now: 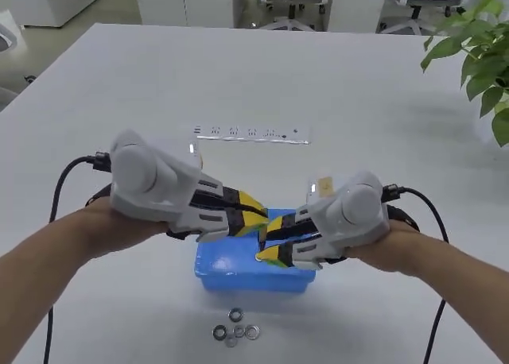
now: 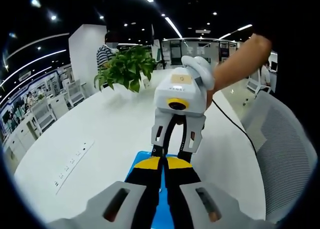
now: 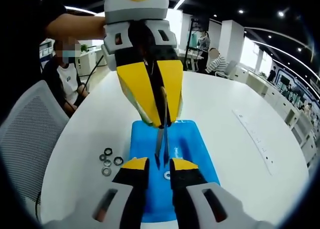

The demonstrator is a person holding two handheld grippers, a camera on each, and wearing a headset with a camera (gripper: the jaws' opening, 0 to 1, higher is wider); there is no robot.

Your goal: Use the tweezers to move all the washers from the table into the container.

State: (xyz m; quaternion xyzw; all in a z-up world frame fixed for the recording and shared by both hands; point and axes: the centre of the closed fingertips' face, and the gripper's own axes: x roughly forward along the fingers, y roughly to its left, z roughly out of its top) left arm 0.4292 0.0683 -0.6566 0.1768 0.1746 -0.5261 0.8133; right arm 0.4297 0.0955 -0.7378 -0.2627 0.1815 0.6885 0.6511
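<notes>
My left gripper [image 3: 160, 123] is clamped on the tweezers [image 3: 160, 146], above the blue container [image 3: 192, 144]. My right gripper [image 3: 159, 164] faces it over the same container. Its jaws stand a narrow gap apart, with the tweezers' tips between them; I cannot tell whether they touch.

The tweezers' long axis runs from my left jaws straight toward my right gripper, and the tips slant down at the container's floor. What looks like 1 single washer [image 3: 166, 175] lies inside the container, below the tips. About 5 washers [image 1: 235, 329] sit clustered on the table [image 1: 358, 102], just outside the container's near wall.

I judge 2 risks. If my right jaws close off-centre, the thin tweezers could twist or slip in my left grip. A washer pinched at its edge could spring away from the container.
</notes>
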